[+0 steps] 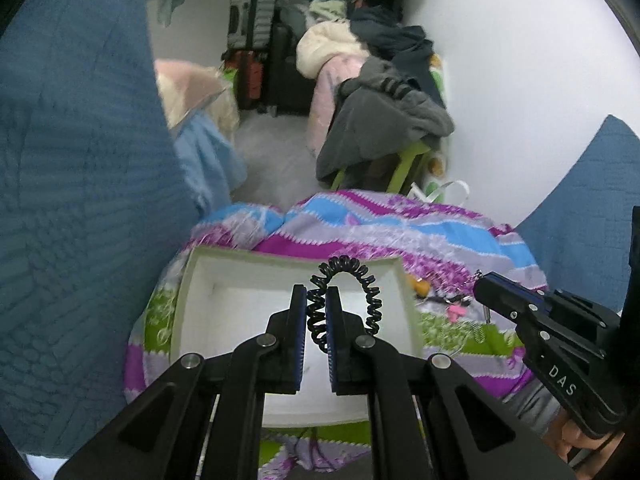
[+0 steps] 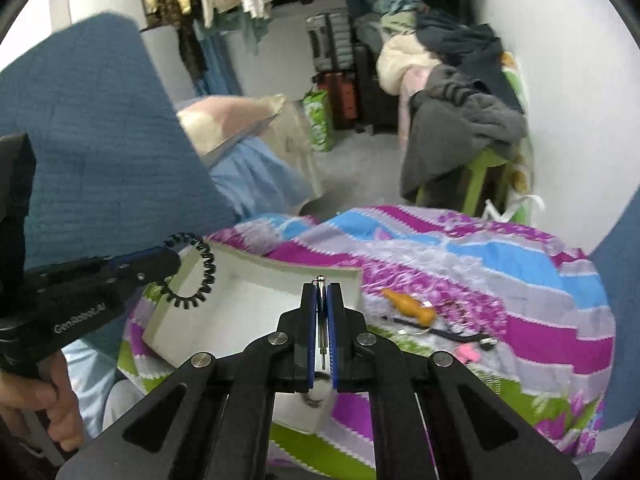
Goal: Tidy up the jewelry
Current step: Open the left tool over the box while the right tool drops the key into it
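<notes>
My left gripper (image 1: 316, 300) is shut on a black spiral coil band (image 1: 352, 288) and holds it above the open white box (image 1: 200, 300). The band also shows in the right wrist view (image 2: 200, 276), hanging from the left gripper (image 2: 168, 260) over the box's left rim (image 2: 160, 320). My right gripper (image 2: 321, 292) is shut on a thin silver metal piece (image 2: 320, 308) over the box's right part. It shows in the left wrist view (image 1: 486, 284) to the right of the box.
Box rests on a purple, blue and green patterned cloth (image 2: 460, 248). On the cloth right of the box lie an orange piece (image 2: 408, 306), a black cord (image 2: 452, 334) and a pink item (image 2: 468, 354). Blue quilt (image 1: 80, 200) at left; clothes pile (image 1: 380, 120) behind.
</notes>
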A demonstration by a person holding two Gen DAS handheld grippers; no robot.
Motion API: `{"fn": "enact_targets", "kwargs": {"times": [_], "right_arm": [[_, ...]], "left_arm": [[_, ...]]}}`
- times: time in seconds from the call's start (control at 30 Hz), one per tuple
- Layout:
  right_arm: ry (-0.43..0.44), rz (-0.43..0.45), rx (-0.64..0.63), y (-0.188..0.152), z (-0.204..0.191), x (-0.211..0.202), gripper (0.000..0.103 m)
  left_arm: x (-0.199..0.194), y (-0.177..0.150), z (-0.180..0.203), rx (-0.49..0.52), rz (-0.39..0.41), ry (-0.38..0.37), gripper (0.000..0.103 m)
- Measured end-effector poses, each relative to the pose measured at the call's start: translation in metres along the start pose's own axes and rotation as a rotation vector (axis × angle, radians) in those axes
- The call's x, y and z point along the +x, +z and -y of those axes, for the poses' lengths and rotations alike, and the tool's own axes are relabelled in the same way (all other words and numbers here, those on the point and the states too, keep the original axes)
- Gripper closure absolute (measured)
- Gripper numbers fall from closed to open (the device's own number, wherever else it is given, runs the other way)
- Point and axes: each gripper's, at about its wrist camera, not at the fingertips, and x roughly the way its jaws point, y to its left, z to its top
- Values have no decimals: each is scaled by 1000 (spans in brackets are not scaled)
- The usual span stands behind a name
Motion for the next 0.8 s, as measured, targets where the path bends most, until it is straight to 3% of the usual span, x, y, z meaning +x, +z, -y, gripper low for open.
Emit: {"fn": "enact_targets", "kwargs": {"times": [0.27,0.53,0.6,0.67,0.73,0.8], "right_arm": [[45,-149,-16,-38,-20,51,100],[88,-205,-24,-52,-25,62,98],[101,-194,-30,-48,-26,57,96],[111,-178,-36,-42,-26,51,81],[114,-153,-40,-36,-24,42,73],[120,-126,-49,-30,-21,31,72]], "left_arm": [[41,-43,-25,-48,-93,0,96],[51,-63,-32,-68,-116,-4,94],[44,-62,-31,-65,-97,-7,94],[37,-60,-29,-61,-75,-8,93],[28,-58,-27,-60,-59,-13,93],[19,-54,-25,-61,-33,-5,86]]}}
